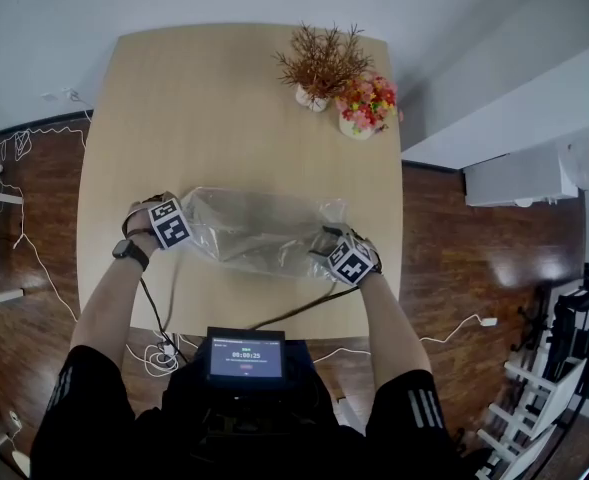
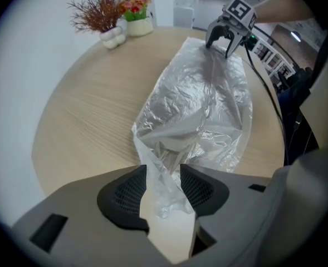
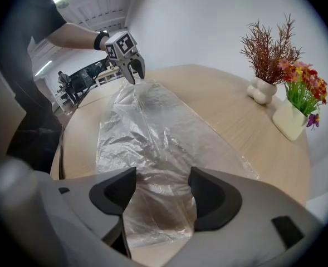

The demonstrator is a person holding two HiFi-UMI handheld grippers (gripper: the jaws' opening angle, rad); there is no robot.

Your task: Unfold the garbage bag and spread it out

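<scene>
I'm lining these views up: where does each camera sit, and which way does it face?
Head view: on the head, steeply down on table, garbage bag; forearms show.
Left gripper view: on left gripper, along garbage bag toward right gripper; own jaws show.
Right gripper view: opposite way, toward left gripper; own jaws show.
Shared: garbage bag, potted plants.

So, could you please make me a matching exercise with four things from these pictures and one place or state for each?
Things:
1. left tool
2. right tool
3. garbage bag
4. white vase of dry branches

Places and states:
A. stands near the far edge of the table
B. jaws wide apart above flat plastic
C. lies clear and crumpled between both tools
D. jaws closed on bunched plastic

Pairs: 1-D, 2-B, 3-C, 4-A.
</scene>
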